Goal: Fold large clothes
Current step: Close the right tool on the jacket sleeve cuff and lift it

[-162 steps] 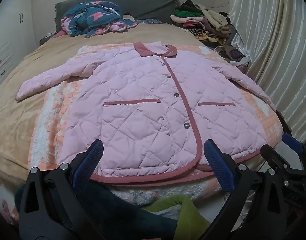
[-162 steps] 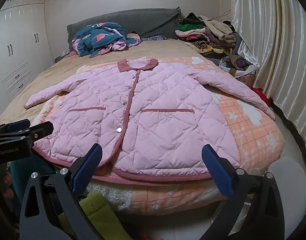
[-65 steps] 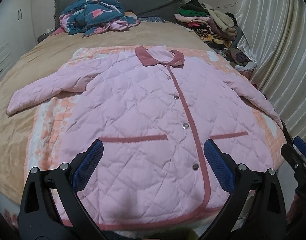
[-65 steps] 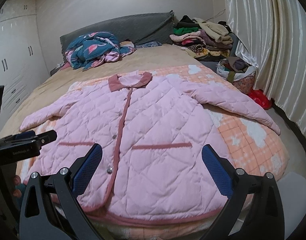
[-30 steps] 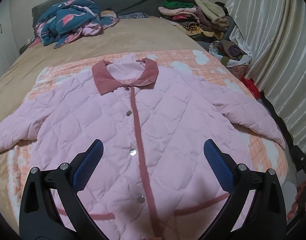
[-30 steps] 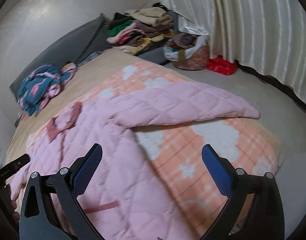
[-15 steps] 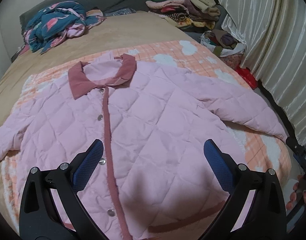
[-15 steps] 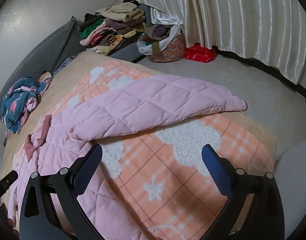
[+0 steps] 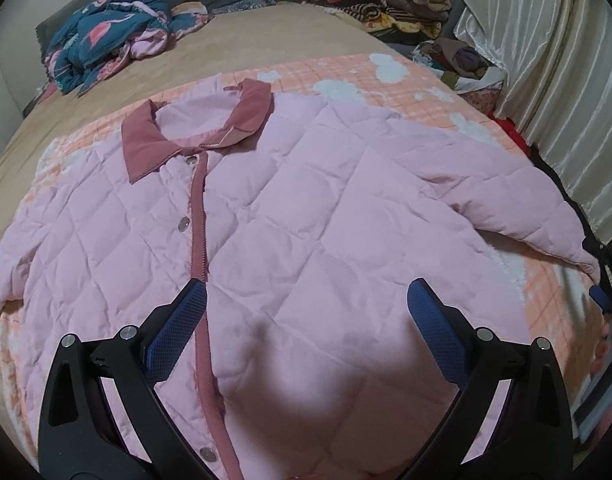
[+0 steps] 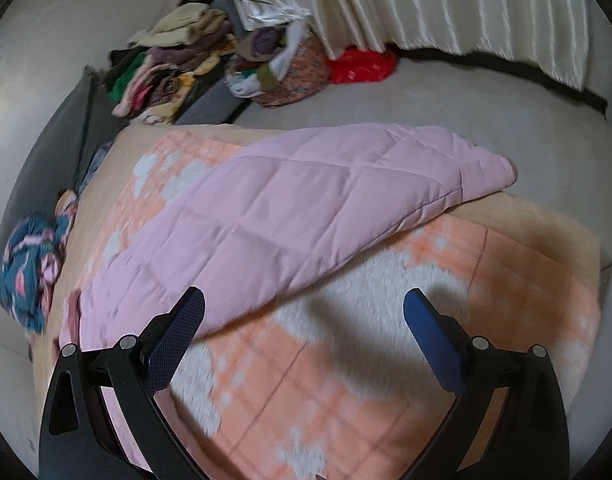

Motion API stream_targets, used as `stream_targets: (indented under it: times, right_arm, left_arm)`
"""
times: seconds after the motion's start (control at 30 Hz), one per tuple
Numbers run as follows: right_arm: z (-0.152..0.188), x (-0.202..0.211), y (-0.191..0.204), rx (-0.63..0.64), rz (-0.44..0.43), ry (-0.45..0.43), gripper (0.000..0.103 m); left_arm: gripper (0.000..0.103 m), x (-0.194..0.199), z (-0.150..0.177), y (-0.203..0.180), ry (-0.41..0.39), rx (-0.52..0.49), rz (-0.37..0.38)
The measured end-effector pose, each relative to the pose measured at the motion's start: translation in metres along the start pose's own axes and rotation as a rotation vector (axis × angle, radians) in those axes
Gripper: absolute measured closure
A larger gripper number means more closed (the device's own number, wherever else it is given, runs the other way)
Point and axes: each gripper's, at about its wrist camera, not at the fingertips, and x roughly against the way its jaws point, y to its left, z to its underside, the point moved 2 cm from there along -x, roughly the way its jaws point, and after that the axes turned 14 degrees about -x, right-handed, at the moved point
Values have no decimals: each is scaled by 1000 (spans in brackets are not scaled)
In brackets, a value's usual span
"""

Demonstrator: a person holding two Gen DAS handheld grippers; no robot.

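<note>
Both grippers are held spread: the left gripper (image 9: pixel 306 304) above the pink jacket (image 9: pixel 306 208), the right gripper (image 10: pixel 304 312) near its sleeve (image 10: pixel 306 208).

An orange plaid blanket (image 10: pixel 346 380) with white cloud shapes covers a tan bed (image 9: pixel 266 36), where a crumpled teal flamingo-print garment (image 9: pixel 106 36) lies near the grey headboard (image 10: pixel 66 128). Beside pale pleated curtains (image 10: pixel 446 8), folded clothes (image 10: pixel 170 64) are stacked near a red bag (image 10: pixel 362 65) on the floor.

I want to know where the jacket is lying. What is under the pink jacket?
Under the jacket is an orange checked blanket with white patches, spread on a tan bed. The part of the blanket beneath the jacket is covered, so anything there can't be seen.
</note>
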Motion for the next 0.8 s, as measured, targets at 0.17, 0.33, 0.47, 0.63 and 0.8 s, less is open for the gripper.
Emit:
stream_targets:
  times: [0.17, 0.33, 0.47, 0.63, 0.8]
  right_arm:
    - [-23, -27, -17, -110, 9, 16, 4]
    - [-40, -42, -26, -162, 3, -3, 4]
    - [-56, -45, -35, -235, -24, -55, 28]
    - [-72, -52, -52, -264, -98, -55, 70]
    - [-73, -23, -21, -67, -145, -144, 84]
  left_arm:
    - [9, -8, 5, 16, 26, 15, -4]
    - [9, -5, 15, 41, 20, 51, -6]
    - [9, -6, 20, 61, 33, 78, -28]
    - [9, 4, 26, 81, 23, 88, -46]
    - [9, 17, 27, 99, -9, 117, -53]
